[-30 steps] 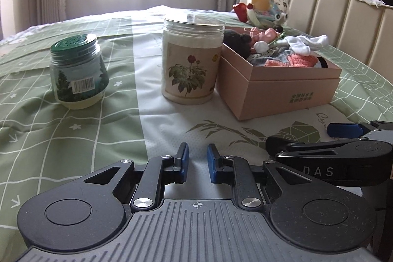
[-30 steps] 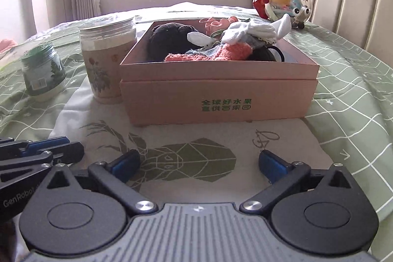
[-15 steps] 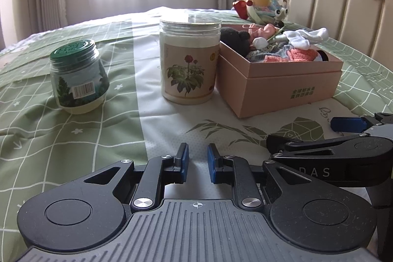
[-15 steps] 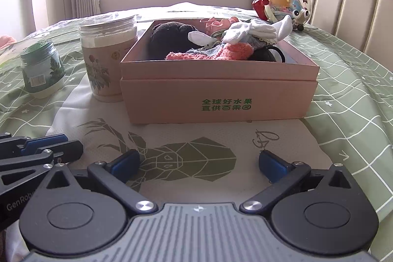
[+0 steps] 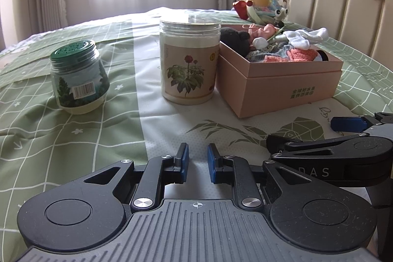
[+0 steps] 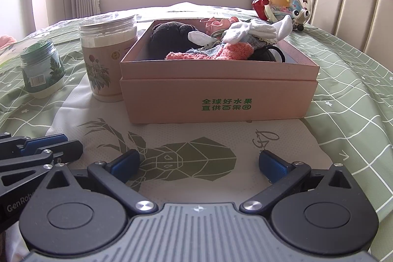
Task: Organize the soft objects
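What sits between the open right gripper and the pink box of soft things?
Nothing visible: only bare bedspread lies between the right gripper and the pink box. The floral jar stands beside the box's left end, off that line.

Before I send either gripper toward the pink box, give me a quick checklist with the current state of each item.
1. Right gripper open and empty: ok, its jaws stand wide apart with nothing between them.
2. Left gripper ready to grasp: not ok, jaws nearly together, only a narrow gap.
3. Pink box uncovered and reachable from the front: ok.
4. Soft items inside the box, such as the white socks and the black plush: ok, though the socks pile above the rim.
5. Floral jar clear of the box: cannot tell, it stands right beside the left wall.
6. Soft items left loose on the bedspread: cannot tell.
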A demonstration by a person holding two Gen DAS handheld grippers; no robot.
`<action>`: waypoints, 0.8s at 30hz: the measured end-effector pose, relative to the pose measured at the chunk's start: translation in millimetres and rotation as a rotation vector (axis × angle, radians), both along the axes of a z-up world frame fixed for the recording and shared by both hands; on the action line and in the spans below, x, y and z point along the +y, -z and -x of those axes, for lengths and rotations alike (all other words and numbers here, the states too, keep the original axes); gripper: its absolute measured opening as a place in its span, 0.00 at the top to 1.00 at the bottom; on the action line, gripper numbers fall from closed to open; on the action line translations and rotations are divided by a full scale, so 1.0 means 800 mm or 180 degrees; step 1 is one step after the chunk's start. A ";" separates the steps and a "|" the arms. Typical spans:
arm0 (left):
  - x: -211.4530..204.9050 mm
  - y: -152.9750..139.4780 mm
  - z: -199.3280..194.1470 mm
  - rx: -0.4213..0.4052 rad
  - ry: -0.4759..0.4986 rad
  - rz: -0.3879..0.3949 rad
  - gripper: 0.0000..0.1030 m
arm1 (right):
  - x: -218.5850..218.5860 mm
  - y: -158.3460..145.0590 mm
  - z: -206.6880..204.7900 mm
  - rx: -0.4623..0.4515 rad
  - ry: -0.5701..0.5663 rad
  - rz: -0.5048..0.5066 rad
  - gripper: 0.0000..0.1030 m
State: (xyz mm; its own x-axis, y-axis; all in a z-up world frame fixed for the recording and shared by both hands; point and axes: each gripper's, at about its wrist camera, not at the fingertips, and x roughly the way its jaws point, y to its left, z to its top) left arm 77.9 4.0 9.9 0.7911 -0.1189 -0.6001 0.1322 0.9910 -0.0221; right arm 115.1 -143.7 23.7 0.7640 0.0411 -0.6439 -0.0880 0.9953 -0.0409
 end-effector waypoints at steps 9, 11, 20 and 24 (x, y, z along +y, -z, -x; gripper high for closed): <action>0.001 0.000 0.000 0.0006 0.0002 0.0019 0.82 | 0.000 0.000 0.000 0.0000 0.0000 -0.0001 0.00; 0.002 0.000 -0.001 0.0009 0.0002 0.0036 0.82 | 0.000 0.000 0.000 0.0000 0.0000 0.0000 0.00; 0.002 0.000 -0.001 0.0007 0.0002 0.0028 0.82 | 0.000 0.000 0.000 0.0000 0.0001 0.0001 0.00; 0.001 0.000 -0.001 0.0004 0.0003 0.0012 0.82 | 0.000 0.000 0.000 0.0000 0.0001 0.0001 0.00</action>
